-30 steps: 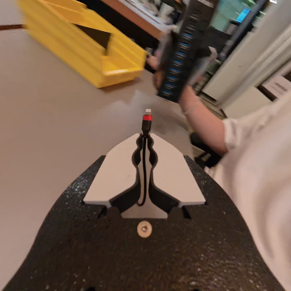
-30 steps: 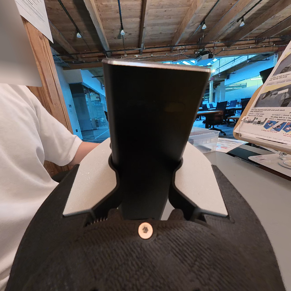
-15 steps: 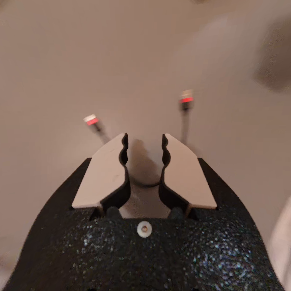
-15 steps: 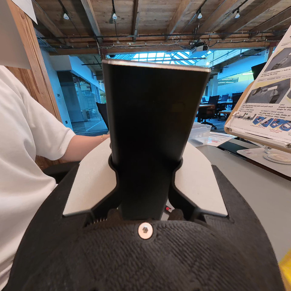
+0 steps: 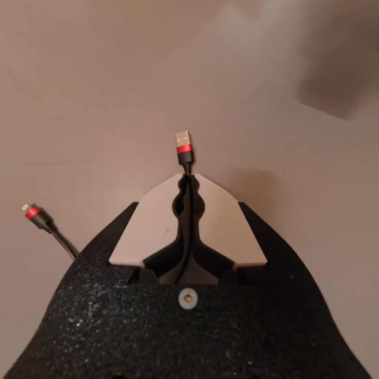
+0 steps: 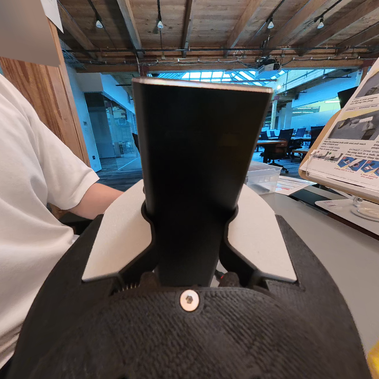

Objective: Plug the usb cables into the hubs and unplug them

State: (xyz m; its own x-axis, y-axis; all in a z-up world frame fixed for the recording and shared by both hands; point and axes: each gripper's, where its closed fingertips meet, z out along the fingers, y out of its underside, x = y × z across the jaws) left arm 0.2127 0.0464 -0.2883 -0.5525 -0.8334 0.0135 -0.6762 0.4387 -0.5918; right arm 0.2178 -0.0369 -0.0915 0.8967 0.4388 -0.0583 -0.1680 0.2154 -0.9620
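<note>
Pinching a black braided USB cable between the fingers of the left gripper, closed tight on the cord just behind its red-collared USB-A plug, plug sticking out past the tips above the beige surface. Trailing out at lower left, a second red-collared plug, smaller, blurred, near the gripper body. Clamping an upright black USB hub with the right gripper, fingers spread wide to either side of its body and pressed against it, ports hidden from this side. Beyond: white sleeve at left, instruction sheet on a stand at right, clear plastic bin behind.
</note>
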